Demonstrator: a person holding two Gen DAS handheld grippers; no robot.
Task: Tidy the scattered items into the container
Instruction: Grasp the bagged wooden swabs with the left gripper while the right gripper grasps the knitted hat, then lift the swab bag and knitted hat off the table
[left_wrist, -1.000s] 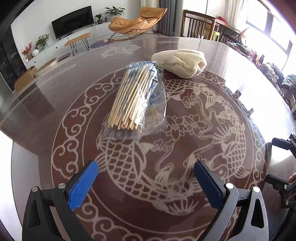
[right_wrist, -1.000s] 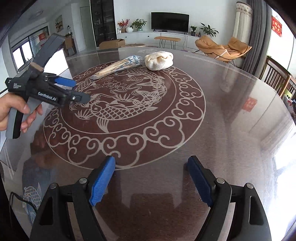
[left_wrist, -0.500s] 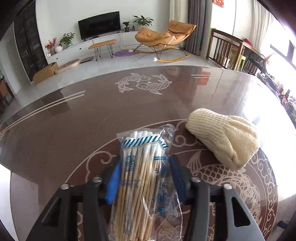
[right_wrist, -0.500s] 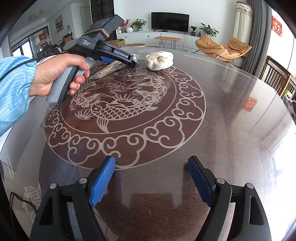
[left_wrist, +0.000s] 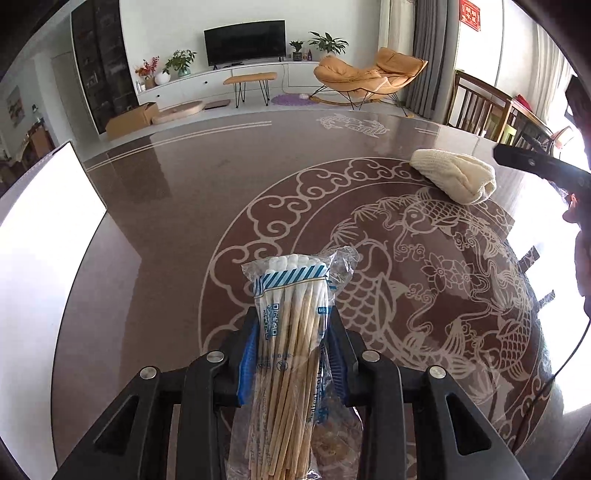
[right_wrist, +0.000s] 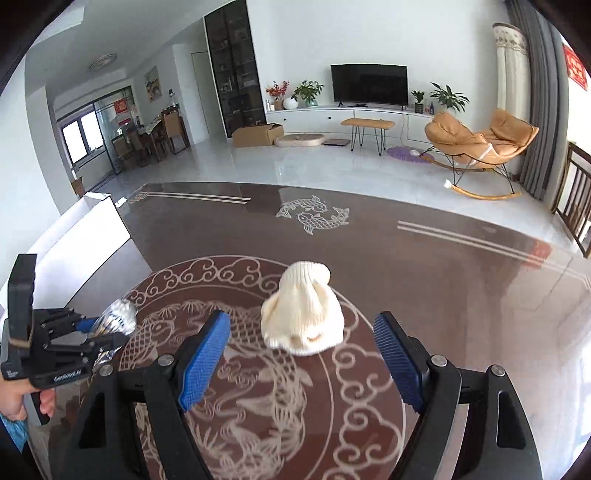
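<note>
The left claw is narrowed around a clear bag of cotton swabs, its blue pads pressing the bag from both sides and closing a last bit tighter. The swab tips stick out beyond the fingers, while the wooden sticks run back between them toward the camera. In the right wrist view the same claw shows at the left, held in a person's hand, with the bag's crinkled end poking out in front.

The right claw stands wide open and holds nothing. A cream knitted hat lies on the counter just ahead of the gap between its blue pads, touching neither one.

Taking the hat as the landmark: it rests on the ring of cloud scrolls around the carp design inlaid in the counter. The bag of swabs is well to its left, off the surface. Farther left of the hat, at the counter's edge, stands a white container, its wall also seen in the left wrist view.
</note>
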